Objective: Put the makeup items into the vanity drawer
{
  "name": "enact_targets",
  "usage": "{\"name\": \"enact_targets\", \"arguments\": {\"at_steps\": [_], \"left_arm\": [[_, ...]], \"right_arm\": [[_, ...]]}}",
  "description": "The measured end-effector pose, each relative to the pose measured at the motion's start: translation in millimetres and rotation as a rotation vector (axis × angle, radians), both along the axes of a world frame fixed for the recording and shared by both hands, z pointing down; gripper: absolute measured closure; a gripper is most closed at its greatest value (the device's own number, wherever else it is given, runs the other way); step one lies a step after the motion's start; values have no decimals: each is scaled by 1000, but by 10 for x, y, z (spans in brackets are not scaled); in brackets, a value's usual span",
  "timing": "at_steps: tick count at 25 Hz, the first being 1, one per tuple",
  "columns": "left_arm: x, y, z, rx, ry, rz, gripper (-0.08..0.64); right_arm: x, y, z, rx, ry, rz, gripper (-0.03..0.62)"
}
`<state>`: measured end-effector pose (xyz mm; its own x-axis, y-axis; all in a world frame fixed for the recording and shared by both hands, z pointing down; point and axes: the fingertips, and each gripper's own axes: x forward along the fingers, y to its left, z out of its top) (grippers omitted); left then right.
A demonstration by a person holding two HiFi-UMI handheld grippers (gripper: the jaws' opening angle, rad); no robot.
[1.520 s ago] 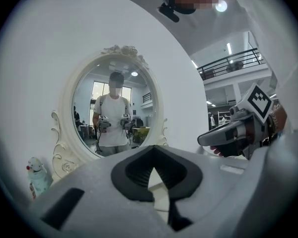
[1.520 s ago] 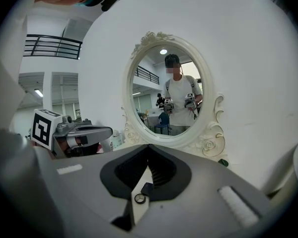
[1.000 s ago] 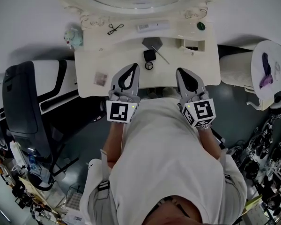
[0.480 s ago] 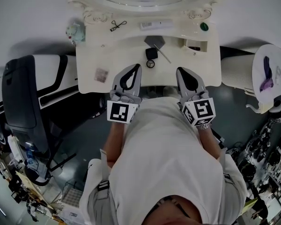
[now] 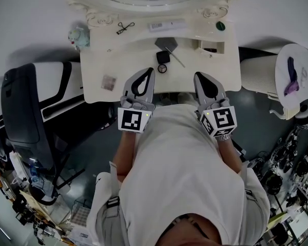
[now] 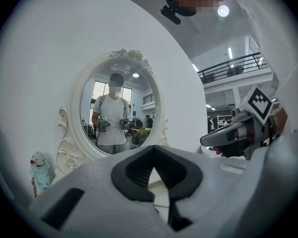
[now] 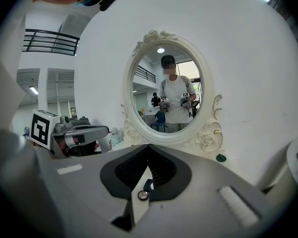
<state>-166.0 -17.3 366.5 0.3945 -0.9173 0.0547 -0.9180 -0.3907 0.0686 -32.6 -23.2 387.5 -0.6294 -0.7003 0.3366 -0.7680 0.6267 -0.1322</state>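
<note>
On the cream vanity table point(image 5: 102, 60) lie a black compact point(image 5: 163, 57), a small round pot point(image 5: 162, 68), a grey pouch point(image 5: 166, 44) and a thin brush point(image 5: 175, 58). Farther back are an eyelash curler point(image 5: 125, 26), a white tube point(image 5: 167, 25) and a green lid point(image 5: 220, 26). A small open compartment point(image 5: 211, 47) sits at the back right. My left gripper point(image 5: 147, 73) point(image 6: 151, 148) and right gripper point(image 5: 199, 77) point(image 7: 148, 147) hover side by side over the table's front edge, both shut and empty. The round pot point(image 7: 143, 195) shows through the right jaws.
An oval mirror point(image 6: 120, 118) stands behind the table, with a snowman figurine point(image 5: 78, 36) at its left. A pinkish square point(image 5: 109, 82) lies front left. A black chair point(image 5: 23, 117) is left of the table and a white round stand point(image 5: 292, 70) right.
The head view has shifted slightly, so the table sits a little differently in frame. Both grippers stay shut in nearly the same place.
</note>
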Motion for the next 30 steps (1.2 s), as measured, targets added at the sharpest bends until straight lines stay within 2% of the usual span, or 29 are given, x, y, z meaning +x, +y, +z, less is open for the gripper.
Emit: {"name": "enact_targets", "arguments": {"at_steps": [3,7,13,20,24,30], "left_arm": [[34,-21,72,-6,-14,15,554],[94,-65,362,-38,-85,41,554],[155,-50,999,-219,-150,67,551],[264,-69,1568,-349,-199,127,511],[304,-86,1883,-422,-205,148,459],[283,-98,2386,-534,-219,122,419]], "right_arm": [[43,10,9,-4,6,12,583],[137,7,39,-13,17,34,583],[223,8,79,-25,35,56,583],[245,17,77,-20,59,57,583],[292,33,73,-18,72,68,583],[387,26,69,-17,90,87,583]]}}
